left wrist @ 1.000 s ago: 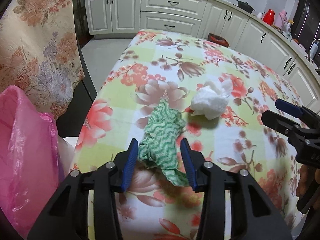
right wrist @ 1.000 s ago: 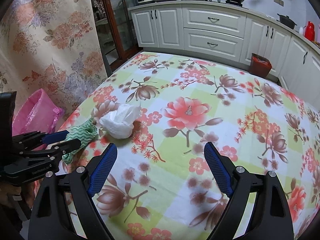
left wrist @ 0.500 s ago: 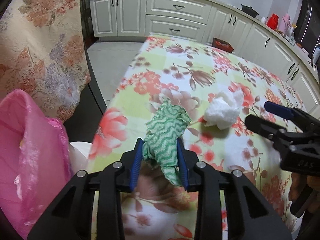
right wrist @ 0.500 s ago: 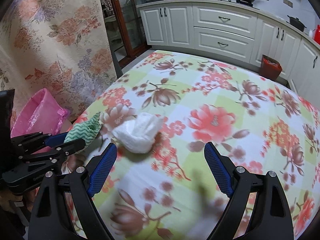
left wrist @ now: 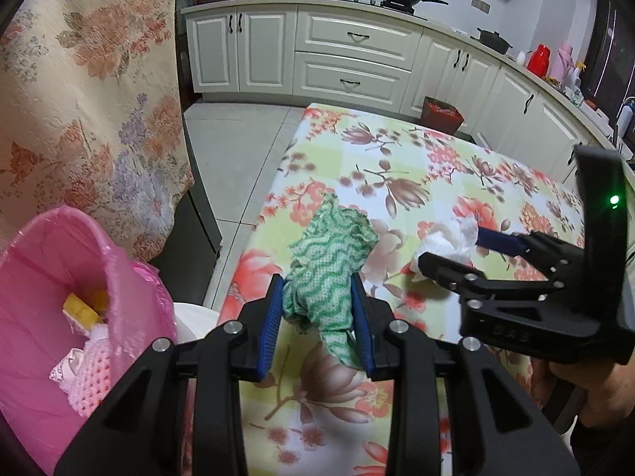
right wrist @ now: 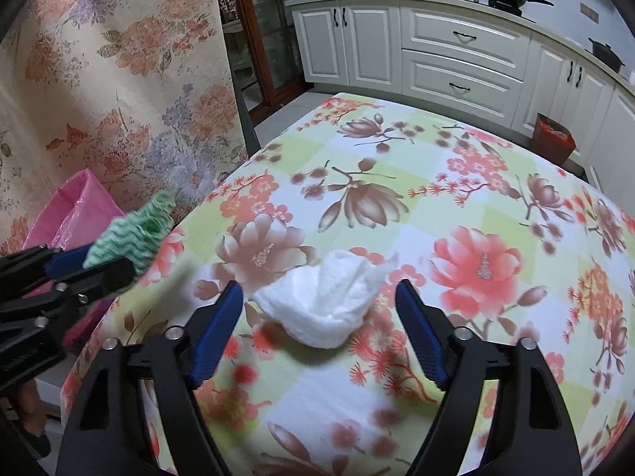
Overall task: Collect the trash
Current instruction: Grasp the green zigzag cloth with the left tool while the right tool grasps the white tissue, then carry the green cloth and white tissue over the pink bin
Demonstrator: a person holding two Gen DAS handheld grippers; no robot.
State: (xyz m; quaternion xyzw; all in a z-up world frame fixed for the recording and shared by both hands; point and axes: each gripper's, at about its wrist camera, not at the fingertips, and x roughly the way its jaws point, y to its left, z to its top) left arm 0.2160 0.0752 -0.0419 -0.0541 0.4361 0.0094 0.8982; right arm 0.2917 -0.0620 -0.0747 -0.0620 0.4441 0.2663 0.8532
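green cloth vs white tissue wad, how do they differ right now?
The green cloth has a wavy green-and-white pattern; the white tissue wad is plain white.
The cloth is clamped in the left gripper; the wad sits between the right gripper's closing jaws, pads not yet touching.
The cloth hangs at the table edge near the pink bag; the wad lies on the tablecloth.
Both are soft and crumpled.

A crumpled green-and-white wavy cloth (left wrist: 329, 265) is hanging pinched between blue fingers (left wrist: 270, 321), off the desk (right wrist: 456, 182). A white tissue wad (right wrist: 329, 309) is lying on the floral desk beside it.
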